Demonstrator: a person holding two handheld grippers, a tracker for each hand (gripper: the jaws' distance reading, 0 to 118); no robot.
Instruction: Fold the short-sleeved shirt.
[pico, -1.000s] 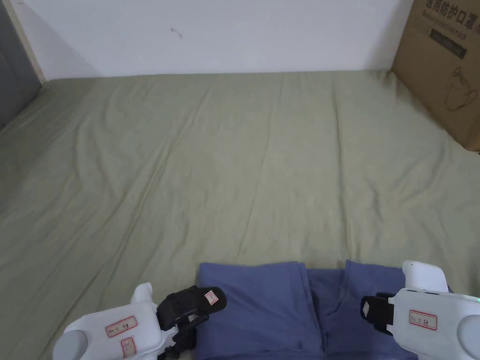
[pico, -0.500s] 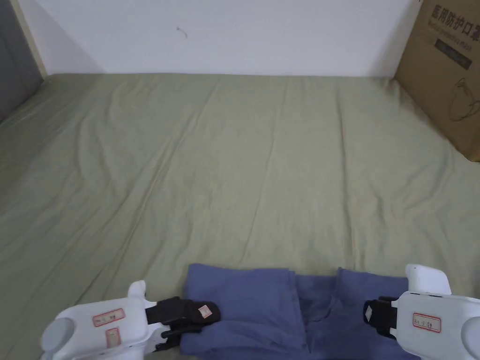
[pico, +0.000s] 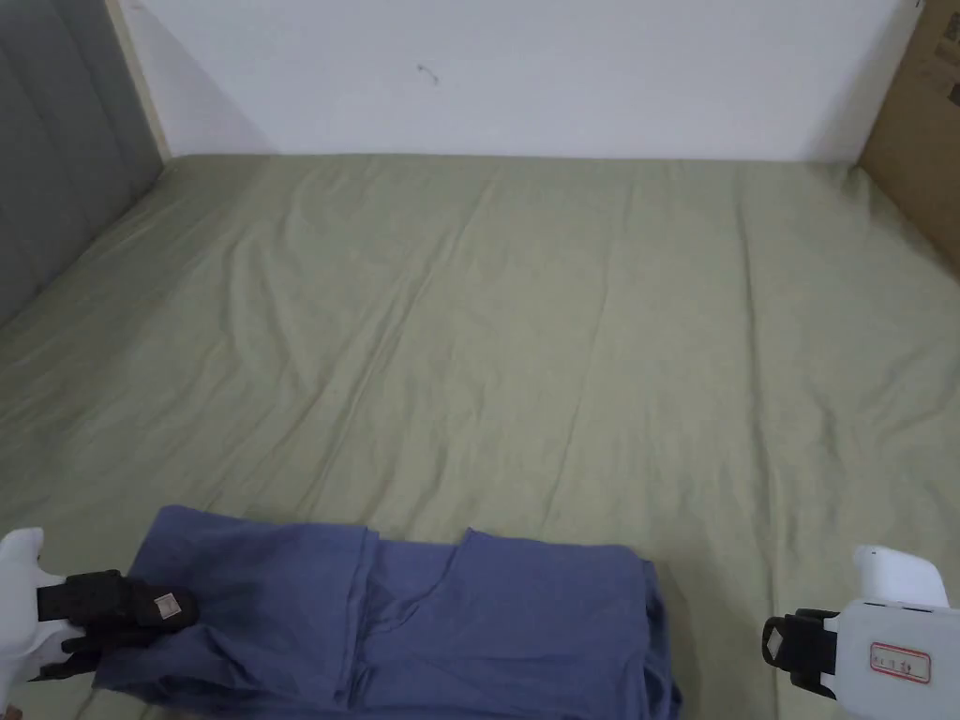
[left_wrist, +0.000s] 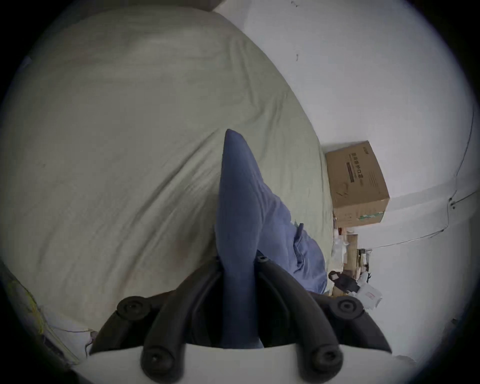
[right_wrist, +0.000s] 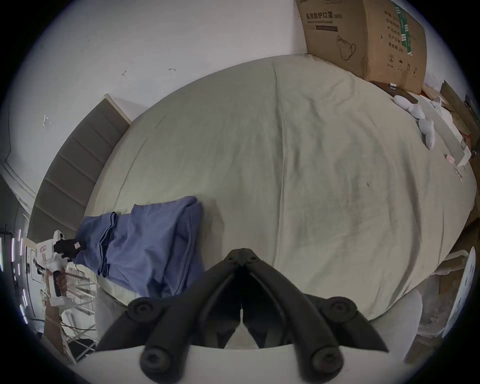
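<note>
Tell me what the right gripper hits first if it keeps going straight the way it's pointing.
Probably nothing but the green bedsheet. The right gripper, shut and empty, points across bare sheet; the blue shirt lies off to its left.

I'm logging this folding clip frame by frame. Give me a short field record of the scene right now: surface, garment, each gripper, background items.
surface: bed under a green sheet, wrinkled
garment: blue short-sleeved shirt, partly folded, lying at the near edge
left gripper: jaws shut on the shirt's left end
right gripper: jaws shut, holding nothing, off to the shirt's right and apart from it
background: cardboard box at the far right corner; grey padded headboard on the left
</note>
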